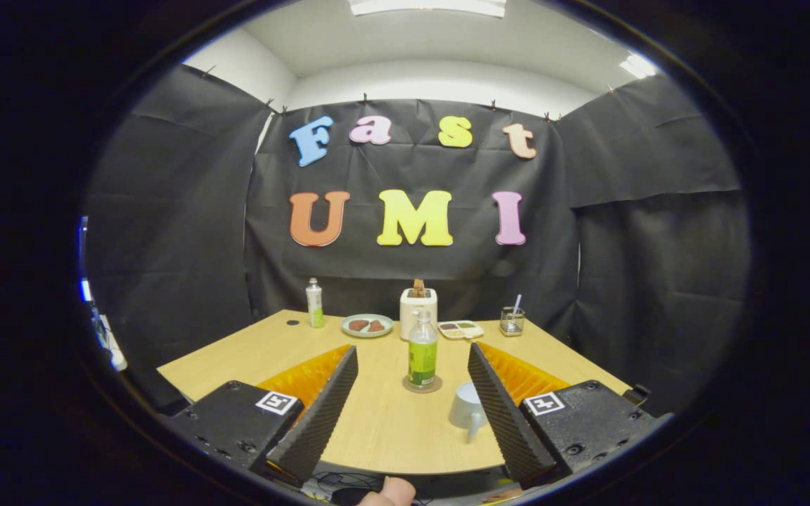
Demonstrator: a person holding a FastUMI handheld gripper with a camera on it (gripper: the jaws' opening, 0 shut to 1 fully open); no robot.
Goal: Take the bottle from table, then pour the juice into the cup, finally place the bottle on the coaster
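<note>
Gripper view
- gripper: fingers spread wide apart, holding nothing, low over the near part of the counter.
- bottle: upright just ahead of the fingers, on the line between them, not touching either. Clear body, pale cap, green label low down, light liquid showing above the label.
- coaster: small round disc; the bottle stands on it already.
- cup: pale, lying close against the inner face of the right finger, just right of the bottle; it looks tipped on its side, though I cannot be sure.
- far end of counter: second bottle, plate, toaster, shallow tray, glass holder, all well beyond the work.

Handling, as judged
- weight: probably modest, thin plastic by the look; part full, so the contents will slosh.
- stiffness: walls likely to give under a hard squeeze; firm but not crushing.
- surface: smooth, label band probably less slippery than bare plastic.
- hold: mid-body on the label, fingers on opposite sides, below the shoulder.
- risk: narrow foot, tall body; a nudge from one finger first could topple it.
</note>
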